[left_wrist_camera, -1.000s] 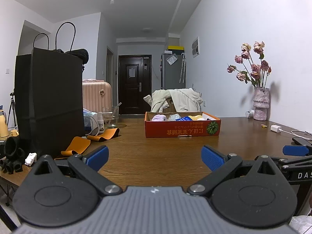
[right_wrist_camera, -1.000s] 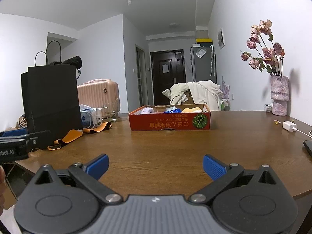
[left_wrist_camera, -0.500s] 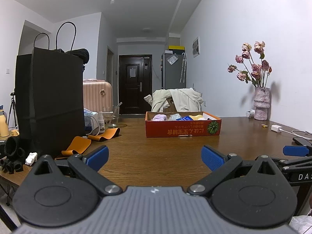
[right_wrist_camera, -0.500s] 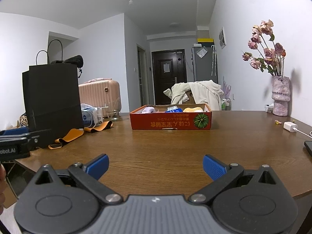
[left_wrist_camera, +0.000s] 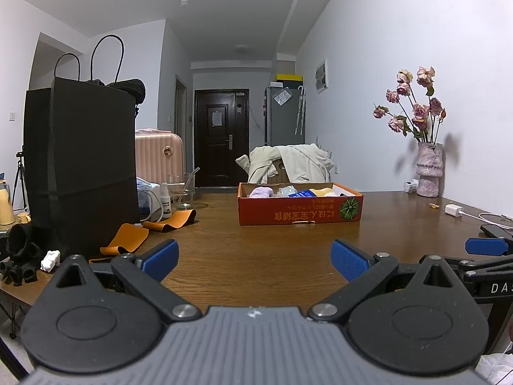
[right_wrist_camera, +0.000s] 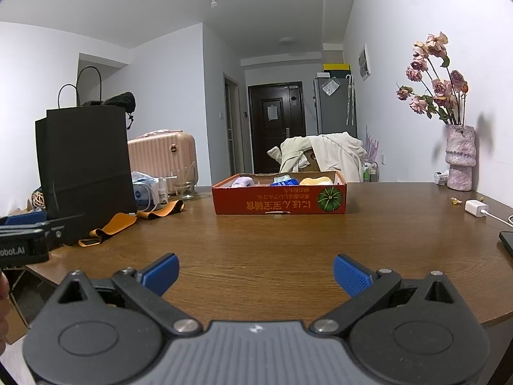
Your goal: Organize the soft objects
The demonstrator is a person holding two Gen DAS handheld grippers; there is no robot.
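Observation:
A red cardboard box stands mid-table. Soft items lie inside it: a purple one, a blue packet and a yellow one. My left gripper hovers open over the near table edge, well short of the box, with nothing between its blue pads. My right gripper is open too, empty, equally far back. The right gripper's finger shows at the left view's right edge.
A tall black paper bag stands at the left with orange straps beside it. Bottles and a glass sit behind. A vase of dried flowers, a white charger and a phone occupy the right side.
Both views have drifted very slightly; the right gripper's camera edged a little toward the box. Both grippers stay open and empty.

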